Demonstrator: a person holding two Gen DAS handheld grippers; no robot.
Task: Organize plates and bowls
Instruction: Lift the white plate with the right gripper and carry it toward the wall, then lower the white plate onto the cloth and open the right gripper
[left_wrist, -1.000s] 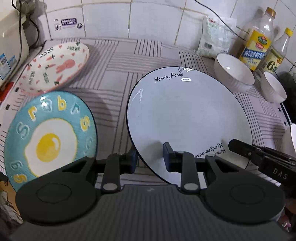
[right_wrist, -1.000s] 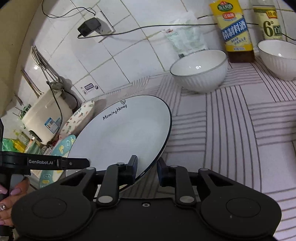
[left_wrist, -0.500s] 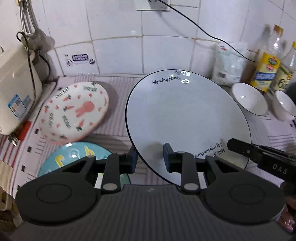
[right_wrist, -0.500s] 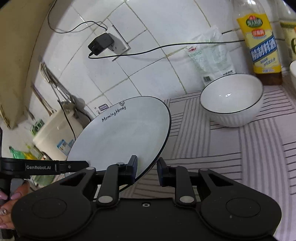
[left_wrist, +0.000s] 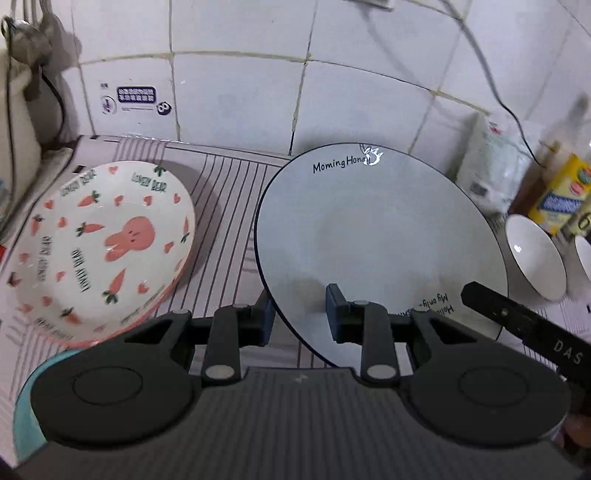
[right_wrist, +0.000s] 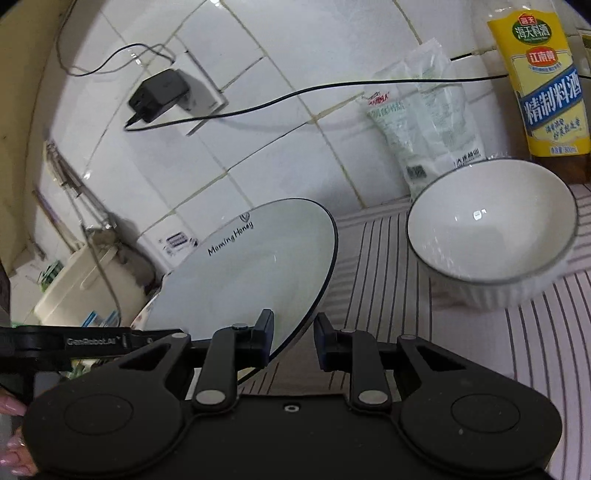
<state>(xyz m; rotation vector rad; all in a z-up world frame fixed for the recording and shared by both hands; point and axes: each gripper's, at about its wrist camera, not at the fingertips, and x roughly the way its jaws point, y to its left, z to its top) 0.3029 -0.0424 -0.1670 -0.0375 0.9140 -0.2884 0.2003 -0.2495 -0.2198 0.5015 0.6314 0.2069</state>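
Both grippers, left (left_wrist: 298, 314) and right (right_wrist: 293, 338), clamp the white plate's (left_wrist: 376, 236) rim, holding it off the striped mat (right_wrist: 461, 350).

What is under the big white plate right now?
Striped mat shows below the white plate's lifted near edge, with the left gripper and right gripper clamping its rim. Anything beneath its middle is hidden.

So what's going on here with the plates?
A person holds the large white plate by its rim with both grippers, the left gripper and the right gripper, tilted above the striped mat. The bunny plate lies to its left, a white bowl to its right.
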